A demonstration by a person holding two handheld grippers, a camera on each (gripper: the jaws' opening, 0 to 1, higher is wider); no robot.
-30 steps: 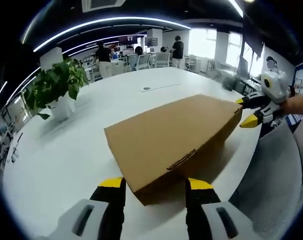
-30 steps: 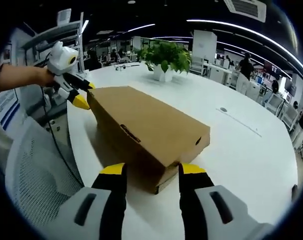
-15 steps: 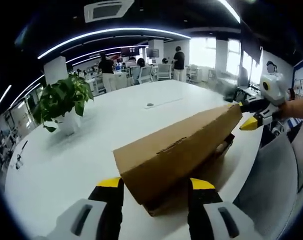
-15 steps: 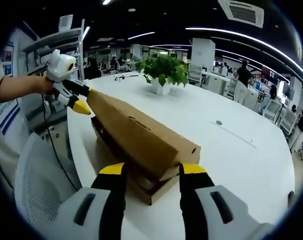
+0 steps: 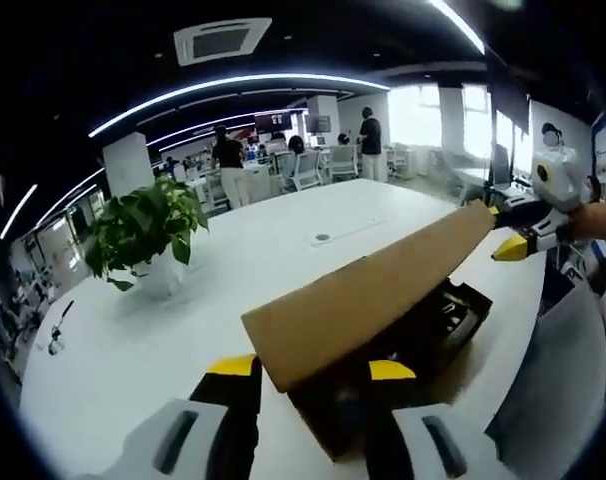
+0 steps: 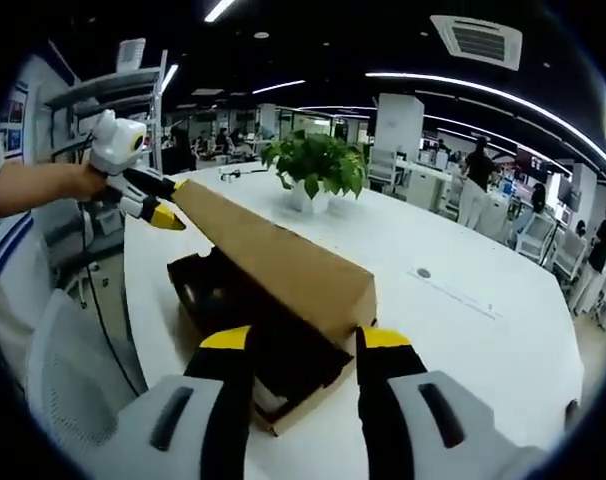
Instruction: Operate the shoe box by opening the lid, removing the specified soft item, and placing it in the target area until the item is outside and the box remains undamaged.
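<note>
lid now tilted far higher than 1 s ago | left tool, right tool each clamping a lid end | box on tabletop, dark contents exposed | item removal next

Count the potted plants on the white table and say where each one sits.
1. The potted plant stands on the white table, beyond the shoe box, apart from it. Others may be hidden behind the raised lid.

shoe box | brown cardboard | lid raised, tilted | dark contents
</note>
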